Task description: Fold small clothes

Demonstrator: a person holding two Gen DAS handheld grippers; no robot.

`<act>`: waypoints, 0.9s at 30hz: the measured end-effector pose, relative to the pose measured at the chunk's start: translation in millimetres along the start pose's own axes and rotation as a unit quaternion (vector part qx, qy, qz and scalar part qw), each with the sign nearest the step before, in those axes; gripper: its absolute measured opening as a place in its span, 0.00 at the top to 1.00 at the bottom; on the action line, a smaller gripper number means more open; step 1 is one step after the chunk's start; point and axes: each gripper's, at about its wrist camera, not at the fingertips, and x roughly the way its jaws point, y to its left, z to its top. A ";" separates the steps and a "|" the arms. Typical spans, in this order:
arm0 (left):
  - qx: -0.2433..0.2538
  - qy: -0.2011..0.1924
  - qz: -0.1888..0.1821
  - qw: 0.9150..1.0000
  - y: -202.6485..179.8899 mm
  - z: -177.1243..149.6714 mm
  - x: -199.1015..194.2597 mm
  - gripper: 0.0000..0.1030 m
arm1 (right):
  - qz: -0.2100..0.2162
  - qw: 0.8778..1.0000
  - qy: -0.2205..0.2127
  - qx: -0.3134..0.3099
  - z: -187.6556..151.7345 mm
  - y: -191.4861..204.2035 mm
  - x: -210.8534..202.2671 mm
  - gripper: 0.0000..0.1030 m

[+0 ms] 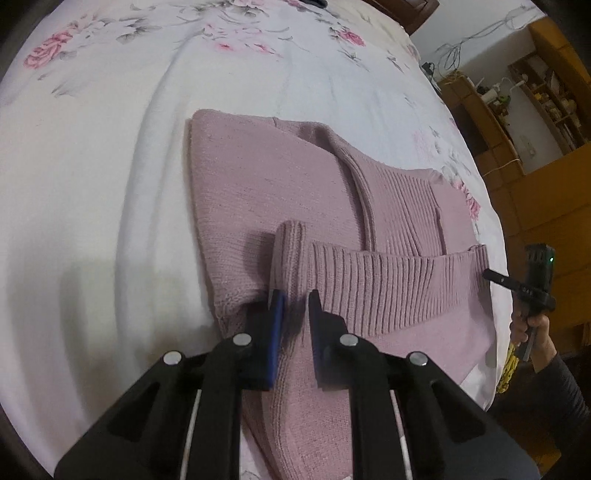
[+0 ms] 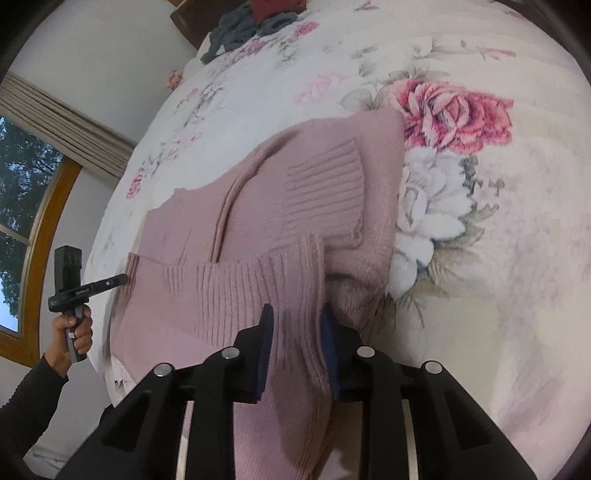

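**Both claws pinch the ribbed hem of the pink sweater**

While the dusty-pink knitted sweater (image 1: 280, 177) lies partly folded on the white bedspread printed with pink roses (image 1: 92, 184), the left gripper (image 1: 295, 299) has its jaws drawn narrow on a raised corner of the ribbed hem — knit fabric bunched right between the blue-padded fingers (image 1: 275, 332). Out to its right, the same hem band stretches across to the right gripper (image 2: 297, 314), which is likewise clamped close on ribbed fabric, the folded body and a ribbed cuff lying just ahead of it. Each wrist view catches the other tool at its edge, gripped by a hand (image 2: 74, 328) in a dark sleeve. Far ahead of the right claw, a heap of grey and dark-red clothes (image 2: 255, 22) sits at the bed's end.
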 end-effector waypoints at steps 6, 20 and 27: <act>-0.007 -0.041 -0.012 0.999 -2.9 -8.3 -17.3 0.96 | -0.016 1.000 -0.015 -0.013 -0.4 10.2 -11.5 0.92; 0.009 -0.171 -0.070 0.983 -33.0 21.4 -119.0 0.97 | -0.011 0.990 -0.137 -0.008 26.5 47.9 -95.8 0.94; -0.030 -0.150 -0.030 0.988 -11.5 99.8 -81.3 0.97 | -0.043 0.989 -0.143 0.016 103.9 38.9 -69.4 0.94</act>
